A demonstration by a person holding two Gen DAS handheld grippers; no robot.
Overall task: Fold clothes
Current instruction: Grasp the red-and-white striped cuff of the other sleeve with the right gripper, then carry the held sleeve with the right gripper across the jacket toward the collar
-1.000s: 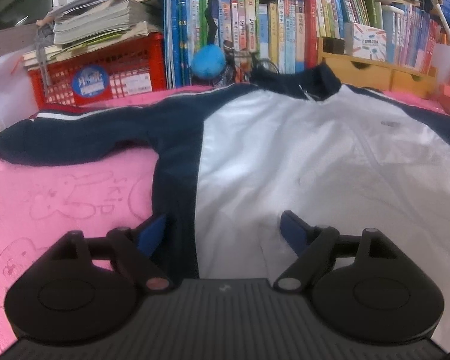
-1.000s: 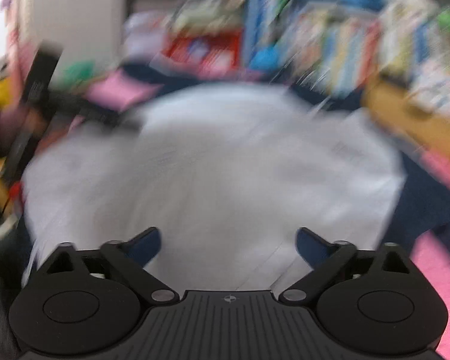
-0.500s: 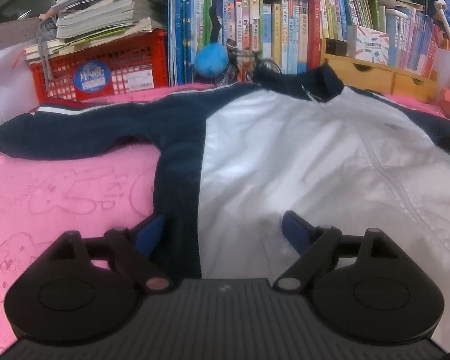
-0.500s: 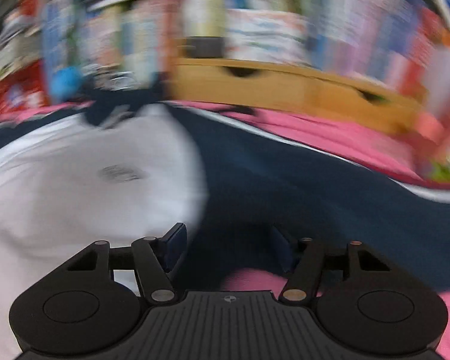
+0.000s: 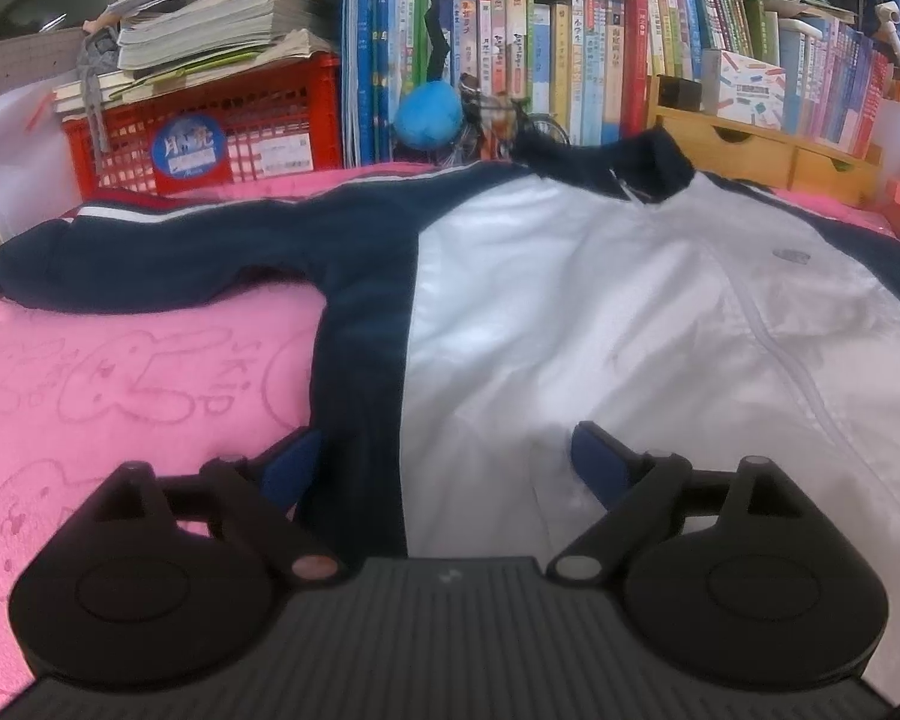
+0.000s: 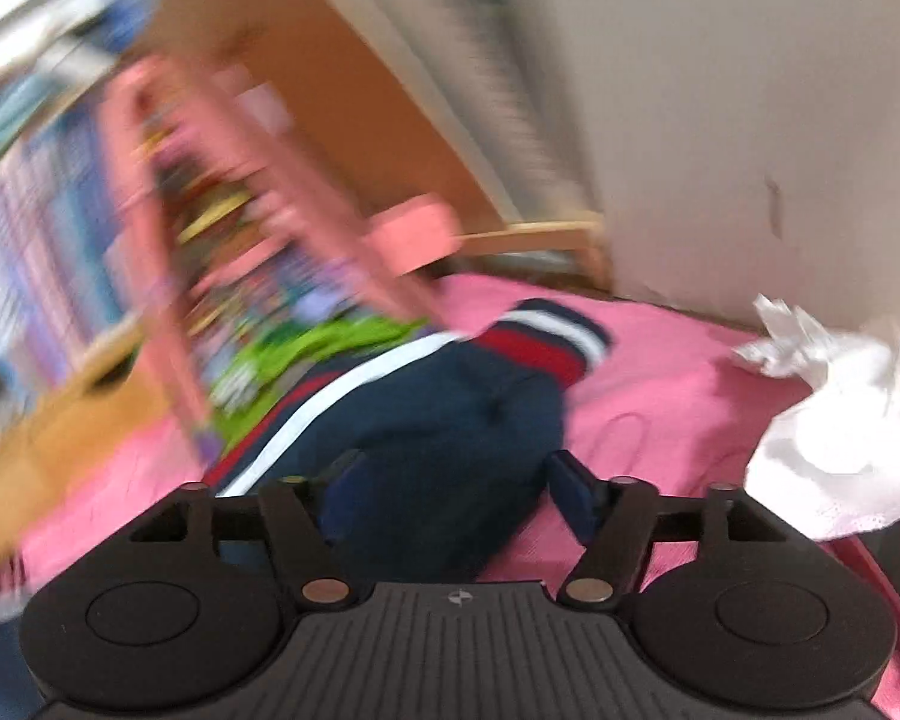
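A white jacket (image 5: 600,312) with navy sleeves and collar lies spread flat on a pink blanket (image 5: 120,384). Its left sleeve (image 5: 168,264) stretches out to the left. My left gripper (image 5: 447,459) is open and hovers low over the jacket's lower left side, astride the navy side panel. In the blurred right wrist view, my right gripper (image 6: 456,480) is open over the navy right sleeve (image 6: 450,402), whose red and white striped cuff (image 6: 546,336) points away.
A red crate (image 5: 210,132) with stacked papers, rows of books (image 5: 540,54) and a wooden drawer box (image 5: 768,150) line the far edge. A blue ball (image 5: 429,117) sits by the collar. Crumpled white paper (image 6: 840,420) lies right of the sleeve, near a wall.
The right gripper has swung fast to the right, from over the white body to over the right sleeve near its cuff. The left gripper has stayed almost still.
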